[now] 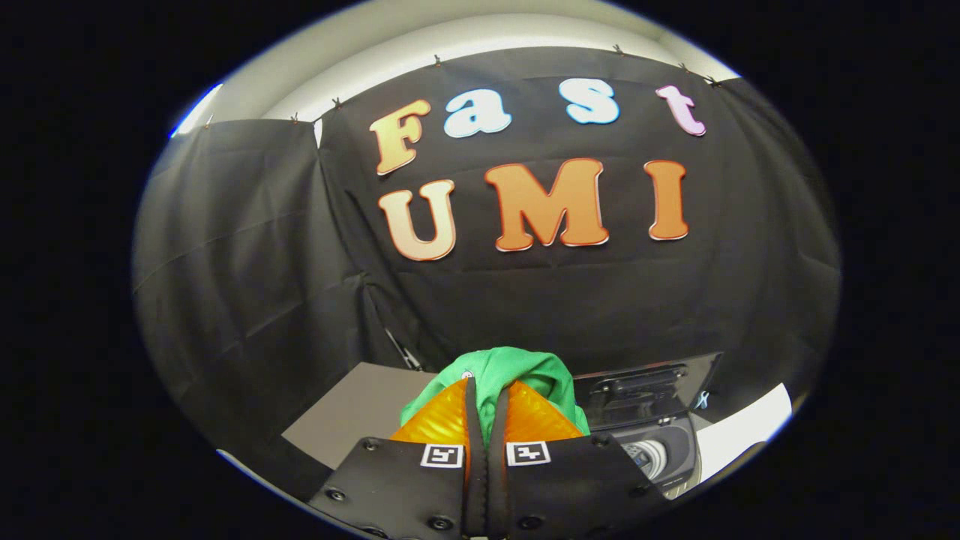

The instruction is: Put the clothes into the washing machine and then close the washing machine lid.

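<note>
Gripping a green garment (pixel 504 375), the tool (pixel 486 394) is showing its two fingers (pixel 442 420) drawn narrow, nearly together, with a fold of the cloth pinched between them. The garment is bunching up just ahead of and over the fingertips, hiding much of what is lying directly beyond. Just beside the fingers, to their right, the washing machine (pixel 664 450) is standing with its dark lid (pixel 645 390) raised upright and its drum opening showing below. A grey worktop (pixel 352 412) is lying to the left, a white surface (pixel 742 431) to the far right.
</note>
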Demonstrator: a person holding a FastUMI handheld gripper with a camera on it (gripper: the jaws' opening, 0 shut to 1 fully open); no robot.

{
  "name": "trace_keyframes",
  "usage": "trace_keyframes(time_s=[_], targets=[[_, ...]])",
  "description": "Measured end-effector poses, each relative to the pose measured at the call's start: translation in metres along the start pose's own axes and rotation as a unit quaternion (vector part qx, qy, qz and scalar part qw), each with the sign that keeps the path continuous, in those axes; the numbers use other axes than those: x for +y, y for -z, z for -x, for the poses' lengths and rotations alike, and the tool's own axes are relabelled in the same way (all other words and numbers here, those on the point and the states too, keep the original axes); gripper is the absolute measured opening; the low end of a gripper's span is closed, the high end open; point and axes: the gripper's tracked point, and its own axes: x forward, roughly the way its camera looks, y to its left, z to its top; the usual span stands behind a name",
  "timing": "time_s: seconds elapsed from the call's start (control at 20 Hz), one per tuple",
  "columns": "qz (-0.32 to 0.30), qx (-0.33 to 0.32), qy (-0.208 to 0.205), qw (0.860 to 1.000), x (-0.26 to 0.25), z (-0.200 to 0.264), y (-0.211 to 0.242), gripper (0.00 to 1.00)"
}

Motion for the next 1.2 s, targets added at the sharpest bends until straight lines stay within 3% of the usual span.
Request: trace_keyframes(time_s=[0.35,0.7,1.2], targets=[[-0.029,-0.012,0.067,0.997,-0.108,0.02,-0.005,0.08],[-0.035,0.006,0.094,0.995,-0.189,0.019,0.009,0.08],[-0.043,0.085,0.081,0.992,-0.264,-0.021,0.111,0.08]])
